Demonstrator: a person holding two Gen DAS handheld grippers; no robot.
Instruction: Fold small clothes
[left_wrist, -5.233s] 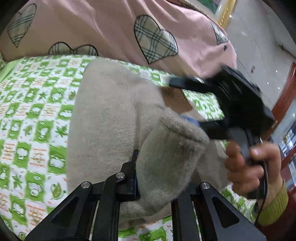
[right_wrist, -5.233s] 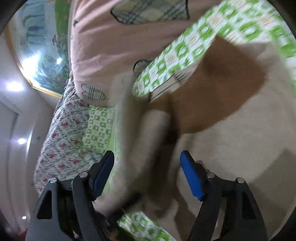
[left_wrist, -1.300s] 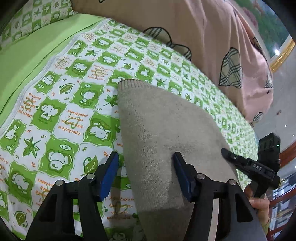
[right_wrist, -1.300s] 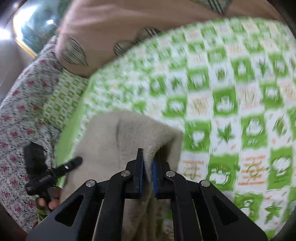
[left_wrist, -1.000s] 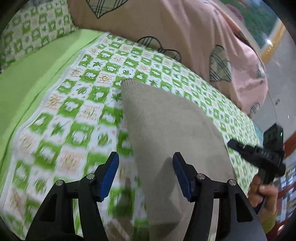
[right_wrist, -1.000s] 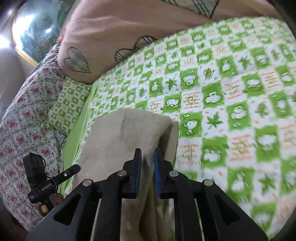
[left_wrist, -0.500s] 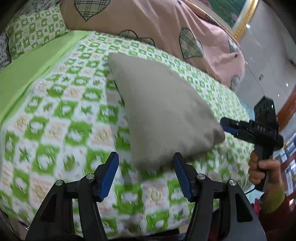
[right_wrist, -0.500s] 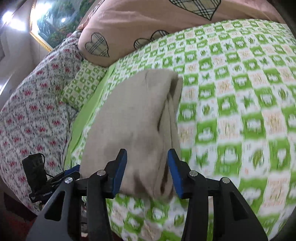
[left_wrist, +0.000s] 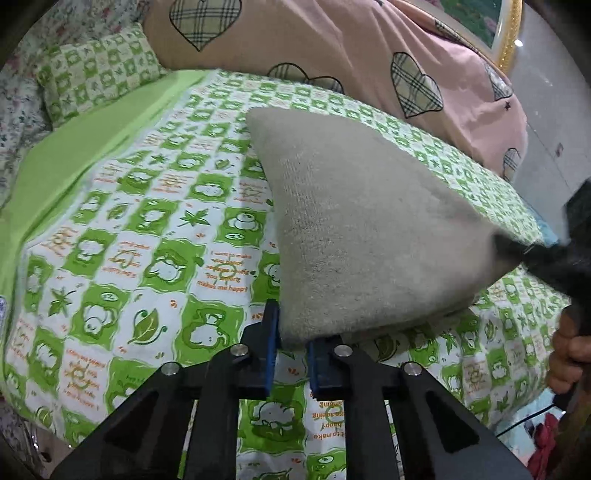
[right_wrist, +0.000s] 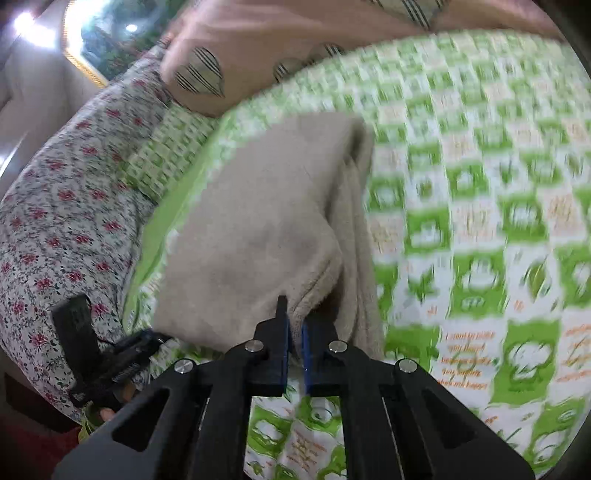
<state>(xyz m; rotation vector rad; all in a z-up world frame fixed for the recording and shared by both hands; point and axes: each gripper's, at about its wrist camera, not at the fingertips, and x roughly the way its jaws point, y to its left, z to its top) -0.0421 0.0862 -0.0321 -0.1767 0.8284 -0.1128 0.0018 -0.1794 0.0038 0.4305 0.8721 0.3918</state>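
Both views are evenly lit by soft indoor light, with only faint shadows under the folded cloth (left_wrist: 362, 229). Ceiling lamps (right_wrist: 22, 18) flare white at the top left of the right wrist view. That view is smeared by motion blur, worst on the green checked sheet (right_wrist: 498, 206). The left wrist view is sharper; its right edge blurs. Fisheye bending curves everything, with dark corners.

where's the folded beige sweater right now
The folded beige sweater lies on the green checked bedsheet, in front of the pink heart-print duvet, near corners pinched by the left hand-held gripper and right hand-held gripper.
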